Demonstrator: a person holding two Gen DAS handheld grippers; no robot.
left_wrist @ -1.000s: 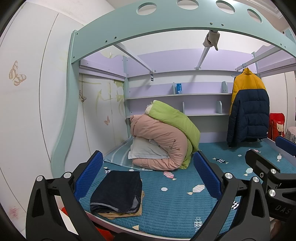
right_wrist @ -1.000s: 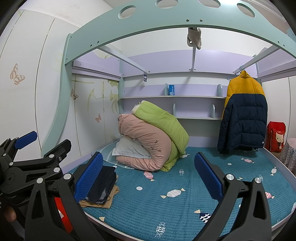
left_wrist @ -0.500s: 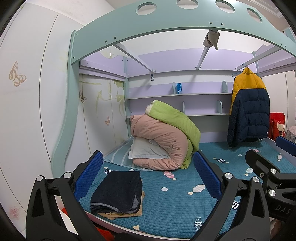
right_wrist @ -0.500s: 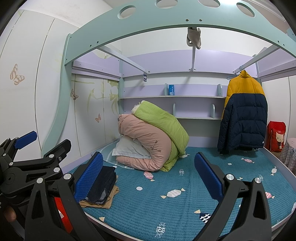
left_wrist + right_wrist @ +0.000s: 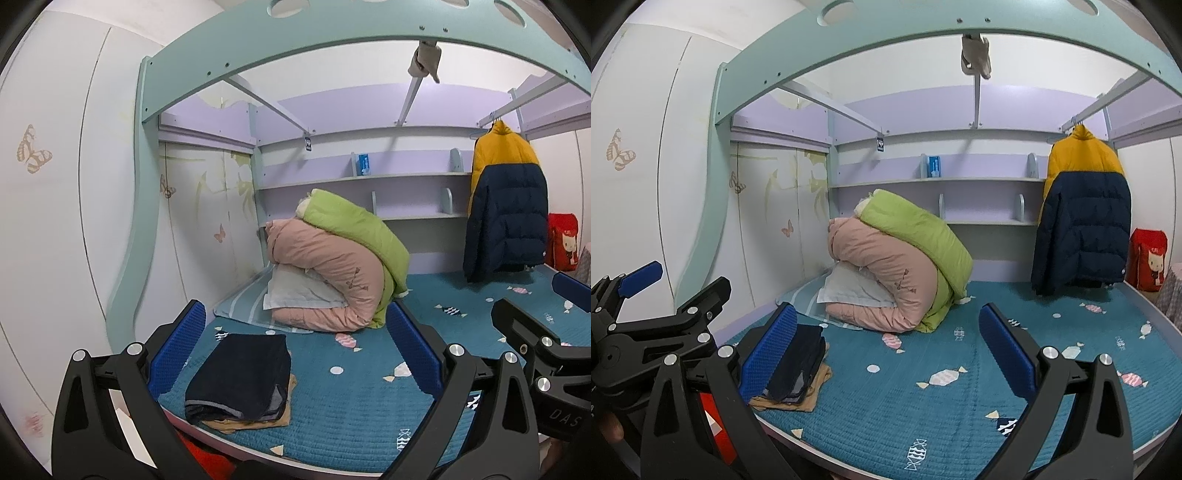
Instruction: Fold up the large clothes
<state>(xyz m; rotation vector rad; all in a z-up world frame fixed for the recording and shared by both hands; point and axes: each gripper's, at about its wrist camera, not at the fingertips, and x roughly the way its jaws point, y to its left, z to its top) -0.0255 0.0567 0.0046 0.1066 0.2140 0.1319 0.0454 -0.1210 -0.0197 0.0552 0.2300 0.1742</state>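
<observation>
A folded dark garment (image 5: 242,373) lies on a folded tan one at the near left corner of the teal bed (image 5: 351,424); the stack also shows in the right wrist view (image 5: 798,365). A yellow and navy puffer jacket (image 5: 504,206) hangs on a rail at the back right, also in the right wrist view (image 5: 1084,210). My left gripper (image 5: 295,354) is open and empty, held in front of the bed edge above the stack. My right gripper (image 5: 886,354) is open and empty, to the right of the stack.
Rolled pink and green quilts (image 5: 332,273) with a pillow sit at the back middle of the bed. Shelves (image 5: 369,181) line the back wall. A red bag (image 5: 563,240) stands at the far right. A teal bed frame arch (image 5: 332,40) spans overhead.
</observation>
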